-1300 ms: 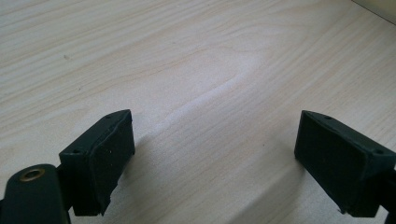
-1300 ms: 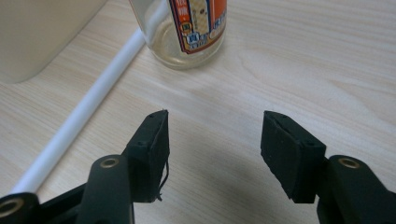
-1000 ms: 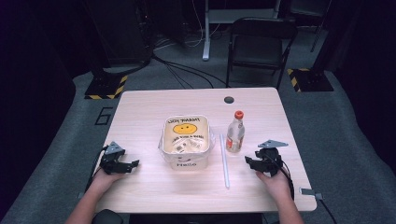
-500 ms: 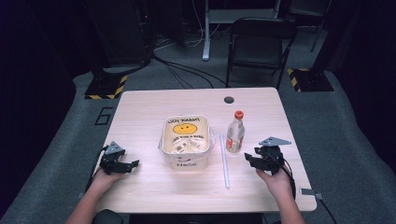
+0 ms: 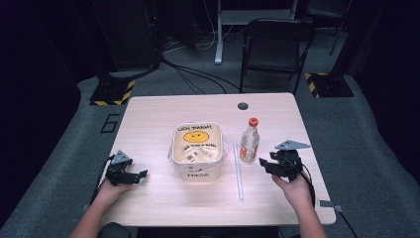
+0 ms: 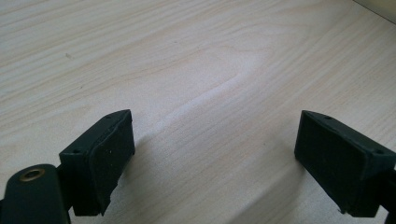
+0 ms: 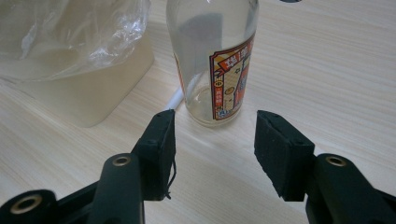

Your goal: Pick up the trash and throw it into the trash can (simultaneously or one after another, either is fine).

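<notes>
Your right tongs (image 7: 212, 140) half-open, empty, aimed at bottle (image 7: 212, 56) standing just ahead on tabletop (image 5: 163, 198). Your left tongs (image 6: 215, 158) wide, empty, over bare wood. Straw (image 5: 238, 171), then bag-lined tub (image 5: 196, 146) beside bottle.

I'm sitting in what looks like a lab or recording studio: my pale wooden table (image 5: 208, 198) stands alone on grey carpet in a dark room. Hazard-striped stand bases (image 5: 113, 92), loose floor cables (image 5: 198, 79) and a folding chair (image 5: 275, 47) surround it.
</notes>
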